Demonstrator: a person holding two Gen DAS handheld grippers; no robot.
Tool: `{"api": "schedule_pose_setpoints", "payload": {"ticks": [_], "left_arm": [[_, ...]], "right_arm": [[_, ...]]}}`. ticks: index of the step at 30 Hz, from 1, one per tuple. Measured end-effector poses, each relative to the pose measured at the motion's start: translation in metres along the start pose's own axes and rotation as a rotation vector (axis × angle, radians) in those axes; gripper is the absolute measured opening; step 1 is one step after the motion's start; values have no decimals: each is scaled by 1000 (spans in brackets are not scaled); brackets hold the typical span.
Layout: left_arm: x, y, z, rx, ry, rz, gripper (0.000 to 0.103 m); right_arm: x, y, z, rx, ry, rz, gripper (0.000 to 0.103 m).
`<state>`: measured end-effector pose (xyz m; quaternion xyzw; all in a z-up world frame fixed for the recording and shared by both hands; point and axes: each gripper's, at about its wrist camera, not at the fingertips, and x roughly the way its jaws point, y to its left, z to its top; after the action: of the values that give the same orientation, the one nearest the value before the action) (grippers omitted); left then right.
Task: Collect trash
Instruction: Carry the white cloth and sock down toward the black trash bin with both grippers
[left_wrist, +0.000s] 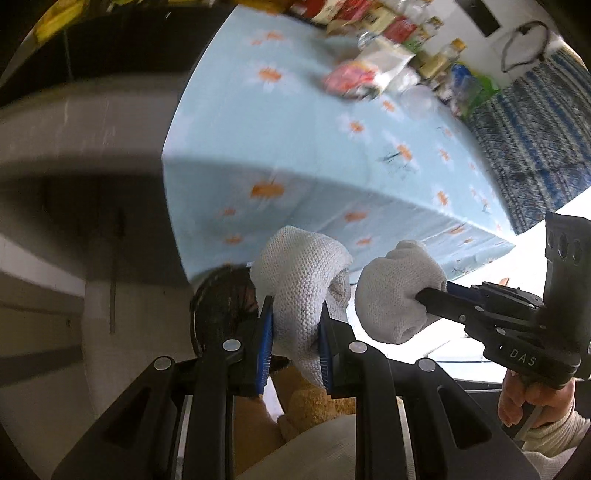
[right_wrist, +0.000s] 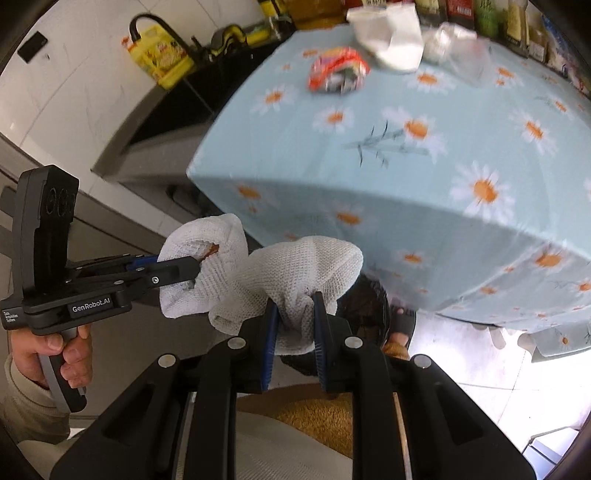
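White knit cloth, bunched, mid-air at lower centre of both views, in front of the worktop edge. Left gripper pinches one wad of it between blue pads, jaws pressed onto the fabric. Right gripper pinches the other wad the same way. In the left wrist view the right gripper enters from the right with its wad just beside the left one; in the right wrist view the left gripper enters from the left, tips buried in cloth. Cannot tell if it is one piece or two.

Dark round bin opening, below and behind the cloth, lower centre, partly hidden.

Worktop with light blue daisy cover fills upper right of both views. On it, near the far edge: crumpled red-orange wrapper, white crumpled paper or bag, clear plastic piece, blurred. Row of packets and jars along the back edge, too blurred to name.

Yellow bottle on dark counter, upper left of right wrist view. Bare hand on left gripper handle, lower left.
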<state>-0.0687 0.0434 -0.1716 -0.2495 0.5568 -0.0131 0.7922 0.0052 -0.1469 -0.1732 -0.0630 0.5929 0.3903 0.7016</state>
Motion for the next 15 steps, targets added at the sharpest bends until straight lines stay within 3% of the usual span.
{"api": "schedule_pose_setpoints", "payload": {"ticks": [7, 15], "left_arm": [[35, 17, -19, -64, 83, 13, 20], [77, 38, -35, -104, 175, 39, 20]], "right_arm": [[38, -9, -16, 5, 81, -23, 20], [85, -27, -29, 62, 179, 8, 20]]}}
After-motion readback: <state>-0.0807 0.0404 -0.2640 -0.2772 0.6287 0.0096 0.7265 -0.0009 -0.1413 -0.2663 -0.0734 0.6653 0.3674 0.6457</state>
